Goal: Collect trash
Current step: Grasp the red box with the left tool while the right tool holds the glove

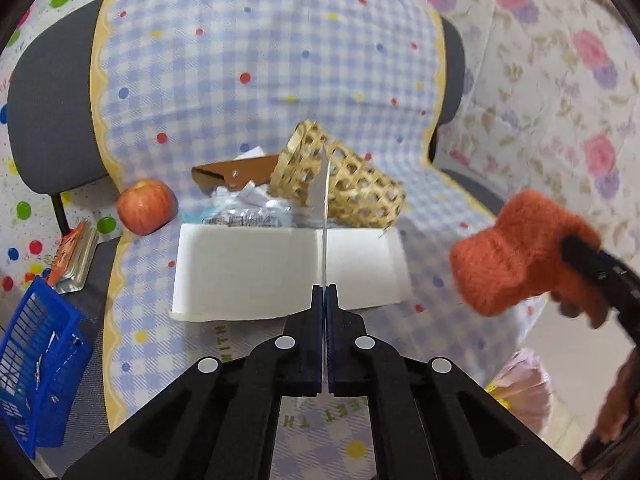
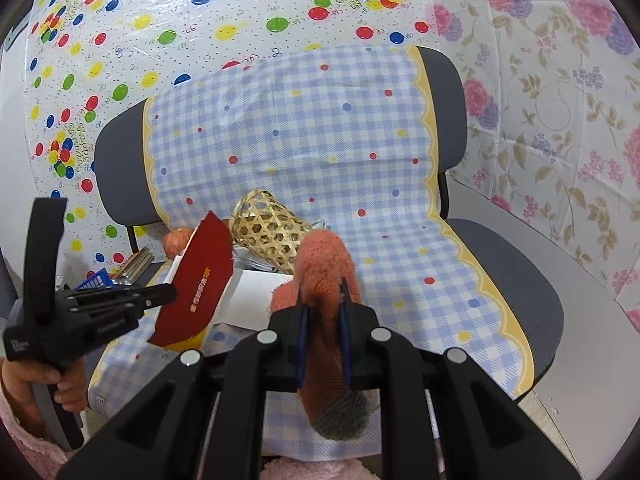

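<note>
Through the left wrist camera: left gripper (image 1: pixel 325 292) clamped on a thin card (image 1: pixel 323 216), seen edge-on as a pale sliver running straight away from the jaws, long axis along the gripper's own pointing line, so only its rim shows. Beyond it, on a chair (image 1: pixel 52 112) draped in a blue checked cloth (image 1: pixel 256 64), a white box (image 1: pixel 248 276) lying flat with crumpled wrappers (image 1: pixel 248 210) heaped at its far edge, a brown cardboard scrap (image 1: pixel 236 172) behind those, a woven basket (image 1: pixel 340 184) tipped on its side with its mouth up and to the left, an apple (image 1: pixel 146 206) at the left, and a blue crate (image 1: pixel 38 364) low at the left, probably the bin for the trash. Off to the right, an orange fuzzy glove (image 1: pixel 516 256) pinched by the other gripper. Through the right wrist camera: right gripper (image 2: pixel 324 308) closed on that orange fuzzy glove (image 2: pixel 326 264), bulk of it standing up past the fingertips and a tail drooping below the jaws, long axis roughly along the fingers. At the left, the left gripper (image 2: pixel 170 292), held in a bare hand (image 2: pixel 24 380), pinching the card (image 2: pixel 196 276) by one edge; here its broad dark-red printed face shows, tilted, long axis slanting from upper right down to lower left, clear of the white box (image 2: pixel 256 296) and well short of the blue crate (image 2: pixel 96 280). Edge pinch likely chosen because a flat card offers nothing else to grip.
</note>
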`<move>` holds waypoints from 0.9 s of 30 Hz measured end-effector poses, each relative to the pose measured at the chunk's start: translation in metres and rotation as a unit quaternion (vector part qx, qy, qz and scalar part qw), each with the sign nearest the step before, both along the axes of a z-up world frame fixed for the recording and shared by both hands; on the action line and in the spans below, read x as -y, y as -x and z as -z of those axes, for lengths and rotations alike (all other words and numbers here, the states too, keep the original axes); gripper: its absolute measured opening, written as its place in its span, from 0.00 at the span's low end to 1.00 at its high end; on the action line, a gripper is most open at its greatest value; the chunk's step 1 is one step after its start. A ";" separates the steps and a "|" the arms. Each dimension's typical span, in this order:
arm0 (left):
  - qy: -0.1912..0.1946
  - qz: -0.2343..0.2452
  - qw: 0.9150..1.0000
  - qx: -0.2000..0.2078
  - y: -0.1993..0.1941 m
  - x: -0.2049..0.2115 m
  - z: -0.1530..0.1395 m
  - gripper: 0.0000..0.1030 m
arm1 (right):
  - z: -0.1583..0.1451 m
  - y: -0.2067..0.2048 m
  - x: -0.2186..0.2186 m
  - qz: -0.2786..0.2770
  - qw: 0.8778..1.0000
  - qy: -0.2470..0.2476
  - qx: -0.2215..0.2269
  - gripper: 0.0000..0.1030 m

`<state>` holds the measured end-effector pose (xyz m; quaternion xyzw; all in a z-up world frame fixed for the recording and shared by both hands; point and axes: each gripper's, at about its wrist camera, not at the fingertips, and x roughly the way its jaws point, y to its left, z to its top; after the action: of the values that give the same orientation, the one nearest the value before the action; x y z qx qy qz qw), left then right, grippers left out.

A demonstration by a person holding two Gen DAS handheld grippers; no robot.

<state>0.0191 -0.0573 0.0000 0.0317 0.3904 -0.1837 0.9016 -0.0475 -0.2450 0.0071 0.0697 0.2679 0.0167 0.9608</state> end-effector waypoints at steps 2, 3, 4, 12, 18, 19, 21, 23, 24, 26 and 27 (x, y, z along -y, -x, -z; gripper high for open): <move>0.000 -0.001 1.000 -0.012 -0.006 0.002 0.009 0.04 | 0.001 0.001 0.003 0.003 1.000 -0.001 -0.001 0.13; 0.000 -0.003 1.000 -0.015 -0.008 0.002 0.013 0.04 | 0.002 0.002 0.003 0.004 1.000 -0.001 -0.001 0.13; 0.000 -0.004 1.000 -0.013 -0.007 0.001 0.014 0.04 | 0.002 0.002 0.004 0.006 1.000 -0.001 -0.002 0.13; 0.004 -0.017 1.000 -0.006 -0.010 -0.001 0.025 0.05 | 0.008 -0.002 0.007 0.007 1.000 -0.004 -0.011 0.13; 0.016 -0.005 0.999 0.034 0.007 0.002 -0.002 0.02 | 0.008 -0.001 0.010 0.012 1.000 -0.009 -0.006 0.13; 0.018 0.000 0.999 0.040 0.011 0.004 -0.009 0.02 | 0.006 0.000 0.011 0.013 1.000 -0.008 -0.003 0.13; 0.022 0.007 0.998 0.051 0.017 0.010 -0.017 0.02 | 0.001 0.005 0.011 0.015 1.000 -0.007 0.004 0.13; 0.026 0.020 0.998 0.061 0.025 0.019 -0.024 0.02 | -0.003 0.011 0.013 0.020 1.000 -0.004 0.010 0.13; 0.026 0.024 0.997 0.065 0.027 0.023 -0.026 0.02 | -0.004 0.014 0.014 0.022 1.000 -0.003 0.012 0.13; 0.029 0.037 0.996 0.070 0.034 0.032 -0.029 0.02 | -0.008 0.023 0.018 0.029 0.999 0.001 0.016 0.13; 0.033 0.046 0.996 0.072 0.039 0.038 -0.031 0.02 | -0.009 0.026 0.020 0.032 0.999 0.002 0.017 0.13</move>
<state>-0.0197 -0.0950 0.0310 0.0329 0.3166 -0.2345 0.9185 -0.0739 -0.2651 0.0163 0.0756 0.2490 -0.0133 0.9654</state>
